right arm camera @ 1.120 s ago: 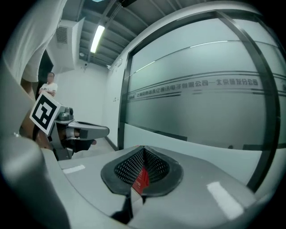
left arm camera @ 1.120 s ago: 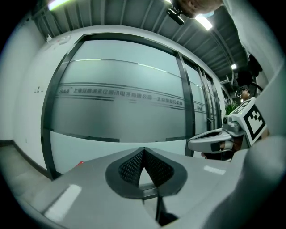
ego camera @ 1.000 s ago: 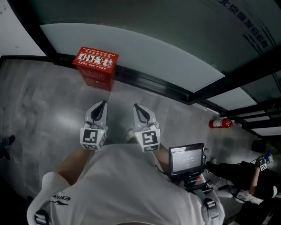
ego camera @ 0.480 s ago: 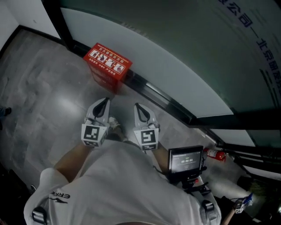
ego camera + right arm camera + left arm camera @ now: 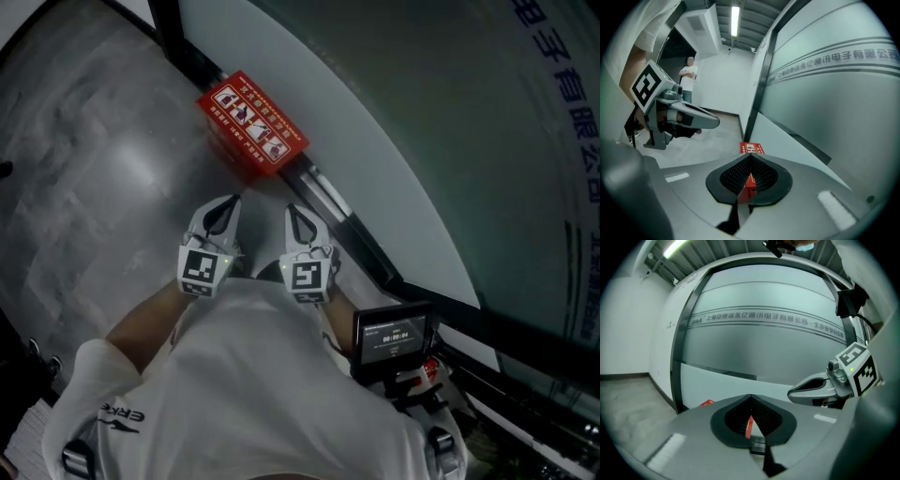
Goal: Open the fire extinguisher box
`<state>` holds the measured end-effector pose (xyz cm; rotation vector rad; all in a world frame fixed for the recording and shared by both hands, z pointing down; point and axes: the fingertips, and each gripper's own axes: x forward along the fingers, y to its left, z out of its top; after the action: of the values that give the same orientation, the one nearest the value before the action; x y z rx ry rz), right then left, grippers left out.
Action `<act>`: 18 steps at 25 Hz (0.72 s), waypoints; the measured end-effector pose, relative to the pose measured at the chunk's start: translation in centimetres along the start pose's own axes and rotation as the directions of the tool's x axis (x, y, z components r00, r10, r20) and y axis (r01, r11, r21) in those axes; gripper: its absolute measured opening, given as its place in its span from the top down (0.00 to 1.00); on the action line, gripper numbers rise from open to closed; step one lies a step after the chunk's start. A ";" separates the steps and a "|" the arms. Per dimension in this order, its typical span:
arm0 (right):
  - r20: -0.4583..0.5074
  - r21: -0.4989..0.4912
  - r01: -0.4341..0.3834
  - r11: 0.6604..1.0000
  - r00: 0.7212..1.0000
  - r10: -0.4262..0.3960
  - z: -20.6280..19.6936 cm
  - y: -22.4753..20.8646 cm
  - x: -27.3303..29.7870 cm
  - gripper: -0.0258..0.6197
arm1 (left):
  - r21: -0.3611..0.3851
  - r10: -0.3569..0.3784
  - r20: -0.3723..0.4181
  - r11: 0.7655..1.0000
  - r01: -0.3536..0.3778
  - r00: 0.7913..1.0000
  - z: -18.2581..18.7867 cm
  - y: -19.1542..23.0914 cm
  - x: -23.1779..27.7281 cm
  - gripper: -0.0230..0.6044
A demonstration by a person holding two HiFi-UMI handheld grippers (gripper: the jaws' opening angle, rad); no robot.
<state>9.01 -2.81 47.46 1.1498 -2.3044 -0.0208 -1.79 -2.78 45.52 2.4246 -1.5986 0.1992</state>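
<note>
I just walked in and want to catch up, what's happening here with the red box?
A person stands over a red fire extinguisher box on the floor by the glass wall, holding left tongs and right tongs, both shut and empty, aimed at it. Nothing touches the box, which looks closed.

Head view has swung along the glass wall. The red rectangular fire extinguisher box with a white pictogram label [image 5: 251, 122] is now closer in and turned diagonal, just ahead of the left gripper [image 5: 225, 208] and right gripper [image 5: 298, 221]. The red extinguisher cylinder and the person in black at right have left the frame.
</note>
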 end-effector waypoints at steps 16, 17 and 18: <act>-0.162 -0.391 -0.286 0.875 0.957 0.241 -9.1 0.6 13.2 0.94 | -0.129 0.265 -0.183 0.948 -0.291 0.947 -9.8 2.7 6.4 0.96; -0.166 -0.404 -0.301 0.864 0.953 0.254 -9.9 0.6 13.9 0.94 | -0.132 0.285 -0.197 0.940 -0.313 0.938 -10.7 2.8 7.0 0.96; -0.170 -0.414 -0.313 0.855 0.949 0.265 -10.7 0.7 14.6 0.94 | -0.135 0.302 -0.210 0.933 -0.334 0.930 -11.6 3.0 7.5 0.96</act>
<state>6.75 -10.79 63.60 0.5560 -2.1991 -0.3383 -1.40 -7.50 58.87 1.9473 -1.8324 0.3219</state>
